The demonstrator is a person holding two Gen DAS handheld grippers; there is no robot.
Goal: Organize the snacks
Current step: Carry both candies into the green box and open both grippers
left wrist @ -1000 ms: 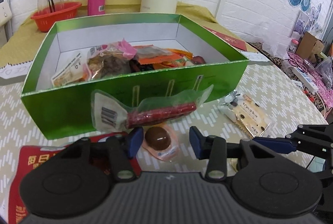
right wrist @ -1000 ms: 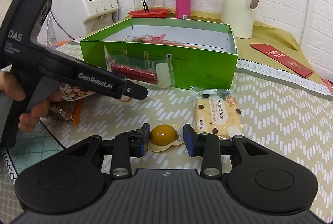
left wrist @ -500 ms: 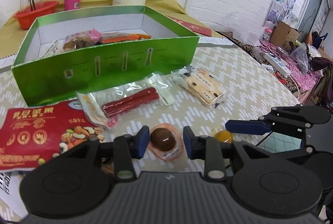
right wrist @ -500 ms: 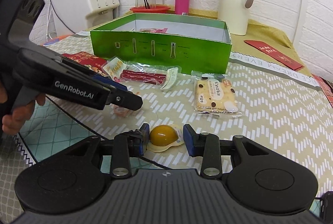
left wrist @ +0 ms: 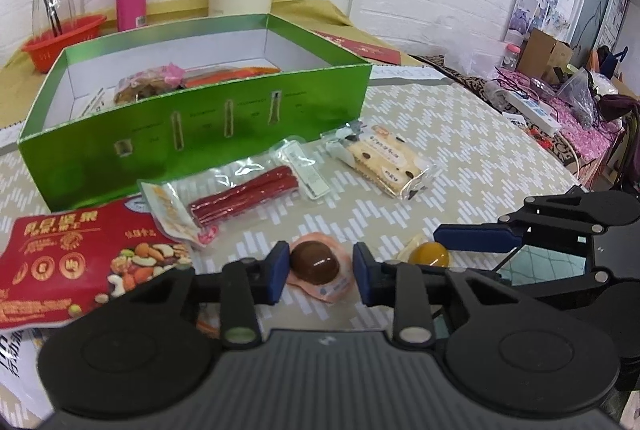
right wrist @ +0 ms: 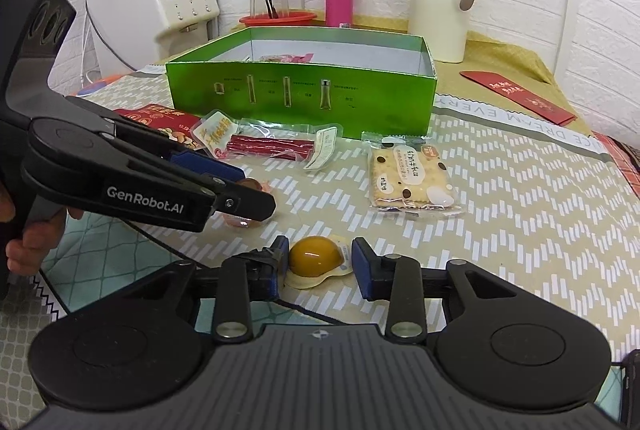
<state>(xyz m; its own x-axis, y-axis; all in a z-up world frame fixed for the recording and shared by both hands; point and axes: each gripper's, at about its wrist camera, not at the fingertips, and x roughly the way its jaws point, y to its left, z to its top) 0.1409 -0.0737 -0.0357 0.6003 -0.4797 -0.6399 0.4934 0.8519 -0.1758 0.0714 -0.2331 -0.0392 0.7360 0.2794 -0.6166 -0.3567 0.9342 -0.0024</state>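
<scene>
Backdrop: we see a white brick wall behind the worktop [right wrist: 520,198], which wears a cloth with a pale chevron print.
Green box [left wrist: 192,126]: it sits open-topped at twelve o'clock from both of our hand-held grippers, with a few wrapped snacks lying inside.
Brown snack [left wrist: 316,264]: a glossy dark-brown dome sealed in a pinkish clear wrapper, lying on the cloth between our left pads.
Yellow snack [right wrist: 314,257]: an amber dome on a pale wrapper, lying on the cloth between our right pads.
Other snacks: a vacuum pack of red sausage sticks [left wrist: 244,196] lies just in front of the box, a wrapped spotted cracker [right wrist: 410,172] at its three o'clock, a red bag of mixed nuts [left wrist: 76,250] at its nine o'clock.
Left hand-held gripper [left wrist: 318,270]: it tilts down toward the cloth; our jaws have just been closing around the brown snack, and its blue pads stand close on either side, with a sliver of gap showing, so not yet clenched on it.
Right hand-held gripper [right wrist: 318,262]: tilted down likewise, half parted; its left pad is right against the yellow dome, its right pad clear of the dome, over the wrapper's edge.
Hand: in the right wrist view we see fingers [right wrist: 28,242] wrapped on the left tool's grip at nine o'clock.
</scene>
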